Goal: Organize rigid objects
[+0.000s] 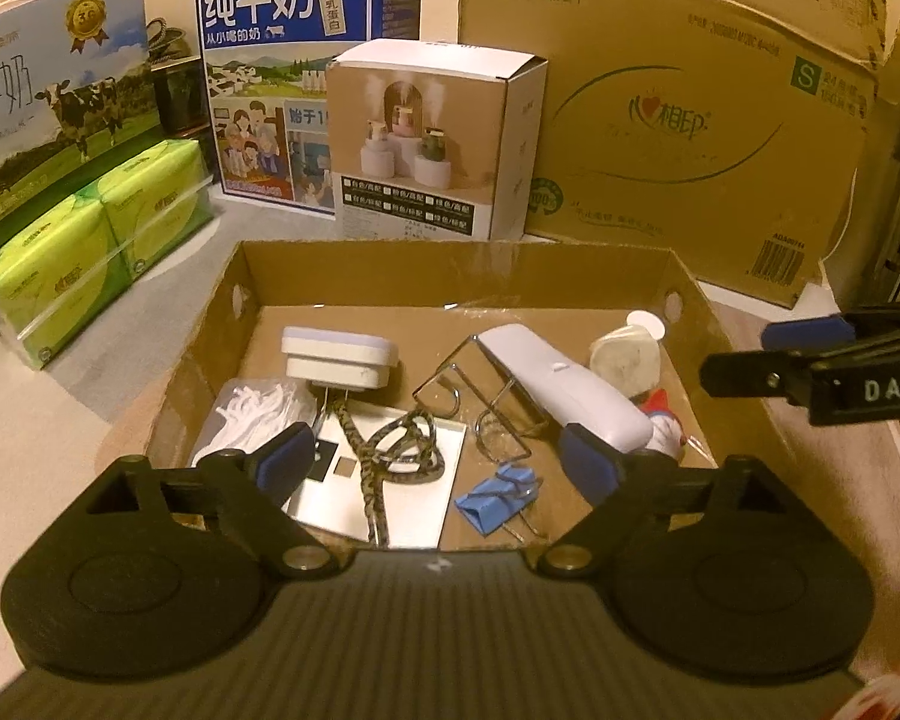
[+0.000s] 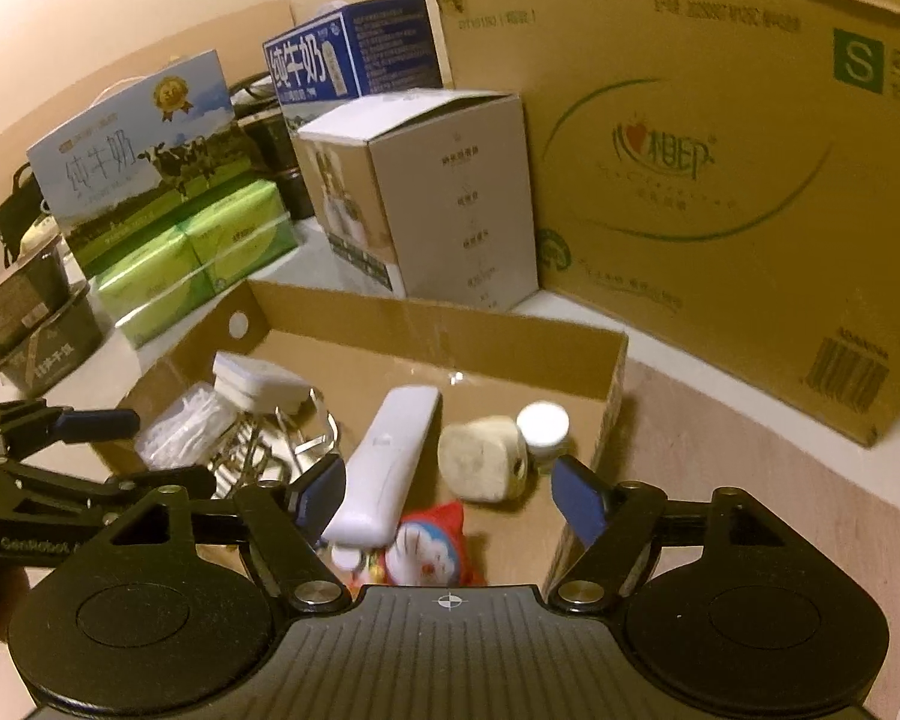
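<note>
Both the left tool [image 1: 441, 462] and right tool [image 2: 450, 495] hang open and empty over the cardboard tray [image 1: 450, 267]; remote [image 1: 564, 387], charger [image 1: 336, 360], clip [image 1: 492, 495] (and more) already lie inside; sorting looks nearly finished.

white remote [image 1: 570, 390]: lying flat, ahead-right of left tool | blue binder clip [image 1: 498, 495]: on its side, just ahead | white adapter [image 1: 336, 357]: ahead-left | cardboard tray [image 1: 450, 270]: open, holding all

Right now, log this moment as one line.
left gripper open, empty | right gripper open, empty | both over cardboard tray | remote inside
</note>
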`<state>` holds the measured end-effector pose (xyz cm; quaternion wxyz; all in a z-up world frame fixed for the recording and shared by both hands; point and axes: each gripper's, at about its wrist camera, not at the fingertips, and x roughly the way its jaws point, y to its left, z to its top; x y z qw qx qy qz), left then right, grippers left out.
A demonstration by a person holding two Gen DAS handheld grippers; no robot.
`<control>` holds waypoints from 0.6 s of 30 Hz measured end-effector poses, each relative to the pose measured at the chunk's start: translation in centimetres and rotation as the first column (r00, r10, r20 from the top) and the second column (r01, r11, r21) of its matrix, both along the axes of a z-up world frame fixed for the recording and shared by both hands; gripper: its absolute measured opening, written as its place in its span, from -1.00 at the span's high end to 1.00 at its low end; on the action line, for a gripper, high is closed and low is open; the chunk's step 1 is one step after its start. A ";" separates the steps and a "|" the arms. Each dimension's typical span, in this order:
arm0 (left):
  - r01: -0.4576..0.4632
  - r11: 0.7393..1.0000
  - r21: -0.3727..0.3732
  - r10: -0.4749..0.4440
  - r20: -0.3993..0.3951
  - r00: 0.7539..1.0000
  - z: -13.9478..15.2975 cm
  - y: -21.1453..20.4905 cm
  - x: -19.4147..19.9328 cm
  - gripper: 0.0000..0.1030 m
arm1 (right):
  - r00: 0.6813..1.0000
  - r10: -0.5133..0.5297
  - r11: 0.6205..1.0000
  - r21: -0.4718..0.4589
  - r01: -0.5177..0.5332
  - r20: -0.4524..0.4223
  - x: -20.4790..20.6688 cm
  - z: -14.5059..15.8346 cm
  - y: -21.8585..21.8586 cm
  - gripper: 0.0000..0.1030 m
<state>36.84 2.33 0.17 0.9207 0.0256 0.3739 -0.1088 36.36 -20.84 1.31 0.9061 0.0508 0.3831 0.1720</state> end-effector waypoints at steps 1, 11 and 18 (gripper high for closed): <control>-0.001 1.000 0.001 0.001 0.001 1.000 0.1 0.0 -0.2 -0.73 | 1.000 -0.002 1.000 -0.001 0.002 -0.004 -0.3 0.0 -0.1 -0.47; -0.041 0.999 -0.030 0.042 0.013 0.999 1.4 0.7 -3.9 -0.91 | 1.000 -0.018 0.999 -0.030 0.018 -0.007 -5.1 1.1 -0.3 -0.47; -0.073 0.996 -0.054 0.074 0.015 0.997 2.9 0.9 -8.0 -0.98 | 0.999 -0.046 0.998 -0.031 0.046 -0.012 -8.7 1.9 -0.2 -0.60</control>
